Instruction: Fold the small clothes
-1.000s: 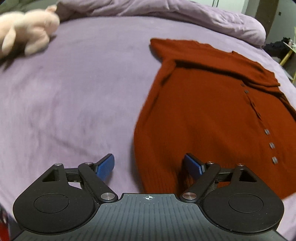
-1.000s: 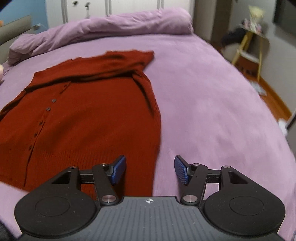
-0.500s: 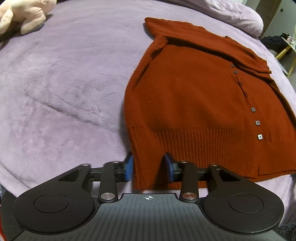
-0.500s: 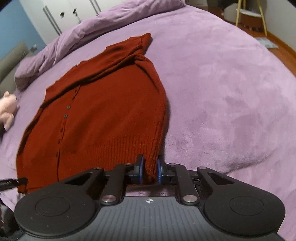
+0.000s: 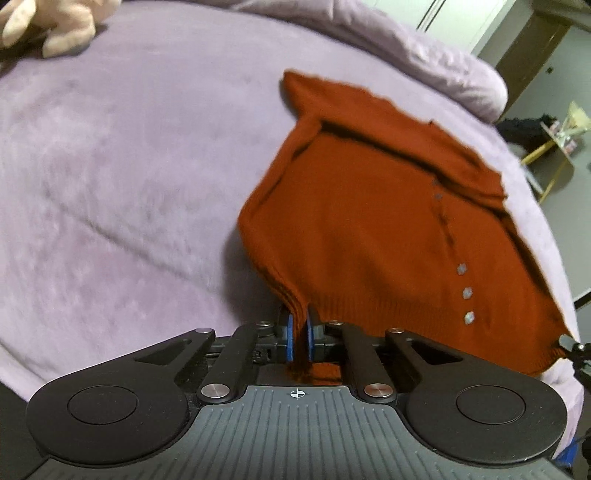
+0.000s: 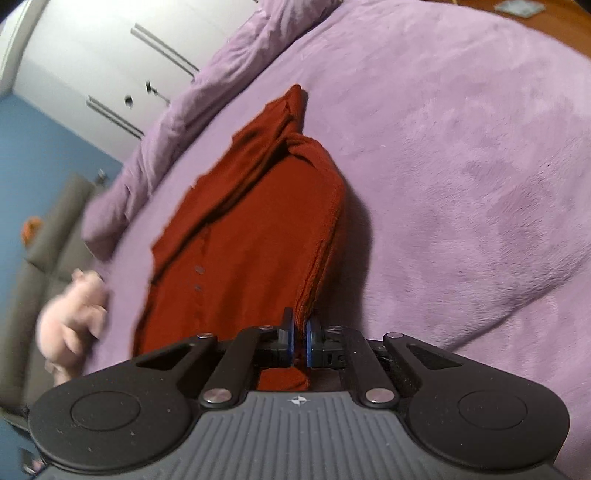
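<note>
A rust-red knitted cardigan (image 5: 369, 221) with small grey buttons lies on a lilac bed cover (image 5: 110, 184); its sleeves are folded across the top. My left gripper (image 5: 299, 332) is shut on the ribbed hem at the cardigan's left corner. My right gripper (image 6: 300, 341) is shut on the hem at the right corner of the cardigan (image 6: 251, 236). Both corners are lifted off the bed, and the near part of the cardigan hangs raised between them. The far part rests on the bed.
A pink plush toy (image 5: 55, 26) lies at the far left of the bed and also shows in the right wrist view (image 6: 74, 314). A rumpled lilac duvet (image 5: 406, 44) lines the far edge. A yellow-legged stand (image 5: 554, 140) and white wardrobe doors (image 6: 110, 66) stand beyond.
Both grippers closed on the hem corners, the left from wide open, and have lifted them. The cardigan's near edge has risen off the bed, and the right wrist view has tilted.
</note>
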`<control>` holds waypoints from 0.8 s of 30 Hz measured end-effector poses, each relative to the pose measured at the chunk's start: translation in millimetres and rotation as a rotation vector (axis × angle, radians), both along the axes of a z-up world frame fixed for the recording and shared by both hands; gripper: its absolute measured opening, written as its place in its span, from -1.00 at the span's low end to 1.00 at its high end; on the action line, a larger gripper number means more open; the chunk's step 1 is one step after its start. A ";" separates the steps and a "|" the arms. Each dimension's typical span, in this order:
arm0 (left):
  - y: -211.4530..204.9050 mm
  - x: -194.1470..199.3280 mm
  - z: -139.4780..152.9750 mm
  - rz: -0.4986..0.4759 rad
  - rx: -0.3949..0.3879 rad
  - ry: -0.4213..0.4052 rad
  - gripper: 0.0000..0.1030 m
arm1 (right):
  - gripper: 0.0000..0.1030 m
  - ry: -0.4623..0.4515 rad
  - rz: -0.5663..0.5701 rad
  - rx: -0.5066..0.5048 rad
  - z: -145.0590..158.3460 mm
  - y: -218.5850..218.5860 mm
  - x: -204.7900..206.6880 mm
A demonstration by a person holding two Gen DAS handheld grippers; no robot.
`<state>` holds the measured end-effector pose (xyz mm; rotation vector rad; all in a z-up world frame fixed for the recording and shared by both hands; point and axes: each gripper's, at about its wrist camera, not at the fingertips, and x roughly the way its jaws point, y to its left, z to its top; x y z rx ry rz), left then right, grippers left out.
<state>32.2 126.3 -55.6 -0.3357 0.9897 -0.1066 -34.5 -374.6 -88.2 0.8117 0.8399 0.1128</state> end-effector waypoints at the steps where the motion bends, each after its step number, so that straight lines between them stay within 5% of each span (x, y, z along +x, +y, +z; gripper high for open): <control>1: 1.4 2.7 6.5 0.003 -0.013 -0.017 -0.84 | -0.91 -0.008 -0.004 0.014 1.3 -1.2 2.1; 9: -4.7 54.6 45.2 0.014 -0.019 -0.135 -0.84 | -0.91 -0.115 0.011 -0.045 32.0 0.2 48.3; 16: -33.6 115.5 36.0 0.037 0.144 -0.136 -0.83 | -0.91 -0.168 0.015 -0.223 47.3 22.7 123.3; 24: -52.5 153.6 10.9 0.020 0.267 -0.098 -0.83 | -0.91 -0.103 0.034 -0.443 15.8 47.4 192.7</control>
